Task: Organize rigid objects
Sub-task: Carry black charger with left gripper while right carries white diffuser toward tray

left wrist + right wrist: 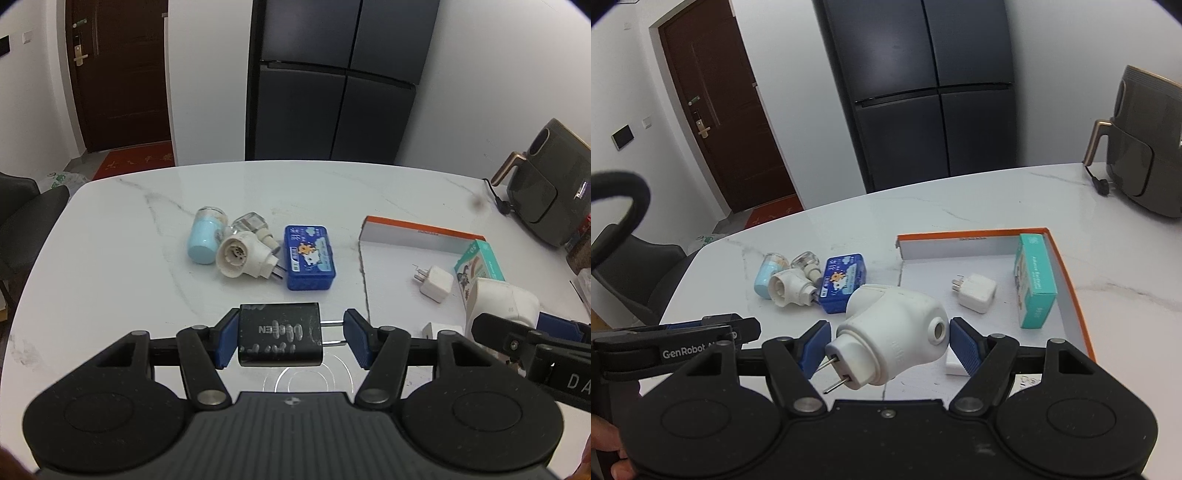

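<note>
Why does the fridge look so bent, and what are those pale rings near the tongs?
Left wrist view: the fisheye lens curves the fridge and table edge; the rings below the black charger are lamp glare on glossy marble. Right wrist view: same bending, dark corners, and the white plug-in device stays sharp.

**Even indoor light, heavy fisheye curve**

Both views are evenly and softly lit, sharp at centre. The glossy tabletop (147,258) carries a ring-shaped glare at 6 o'clock. Shadows are faint. Straight lines bow outward, and corners darken to black vignette.
</note>
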Demonstrator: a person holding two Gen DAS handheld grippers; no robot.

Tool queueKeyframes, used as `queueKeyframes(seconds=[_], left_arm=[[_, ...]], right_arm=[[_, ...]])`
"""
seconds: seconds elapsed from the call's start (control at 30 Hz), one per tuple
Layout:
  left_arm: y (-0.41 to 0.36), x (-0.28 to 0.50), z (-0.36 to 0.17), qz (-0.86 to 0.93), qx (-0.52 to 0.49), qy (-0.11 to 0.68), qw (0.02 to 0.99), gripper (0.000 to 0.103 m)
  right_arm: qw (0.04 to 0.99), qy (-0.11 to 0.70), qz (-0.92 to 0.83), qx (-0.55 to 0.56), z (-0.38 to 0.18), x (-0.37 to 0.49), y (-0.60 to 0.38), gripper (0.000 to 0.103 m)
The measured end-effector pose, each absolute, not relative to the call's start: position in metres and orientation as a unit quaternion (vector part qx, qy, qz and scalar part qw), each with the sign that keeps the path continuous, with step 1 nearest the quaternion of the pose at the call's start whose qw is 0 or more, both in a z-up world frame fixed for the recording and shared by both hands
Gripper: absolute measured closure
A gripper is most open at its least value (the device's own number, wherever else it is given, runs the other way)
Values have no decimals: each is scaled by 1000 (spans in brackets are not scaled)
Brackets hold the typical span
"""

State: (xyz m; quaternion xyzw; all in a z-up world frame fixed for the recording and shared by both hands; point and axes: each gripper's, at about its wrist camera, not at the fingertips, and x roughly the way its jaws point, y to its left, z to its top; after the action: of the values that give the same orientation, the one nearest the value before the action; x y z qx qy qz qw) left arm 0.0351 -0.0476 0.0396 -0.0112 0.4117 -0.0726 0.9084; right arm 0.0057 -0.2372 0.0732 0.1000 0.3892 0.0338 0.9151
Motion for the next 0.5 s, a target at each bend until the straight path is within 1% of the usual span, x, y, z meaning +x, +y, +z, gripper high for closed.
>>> queueKeyframes(seconds=[0.5], left_arm=[[-75, 34, 33, -97, 2, 419, 903, 43]], right_arm=[[914, 391, 9, 112, 71, -6, -261, 18]])
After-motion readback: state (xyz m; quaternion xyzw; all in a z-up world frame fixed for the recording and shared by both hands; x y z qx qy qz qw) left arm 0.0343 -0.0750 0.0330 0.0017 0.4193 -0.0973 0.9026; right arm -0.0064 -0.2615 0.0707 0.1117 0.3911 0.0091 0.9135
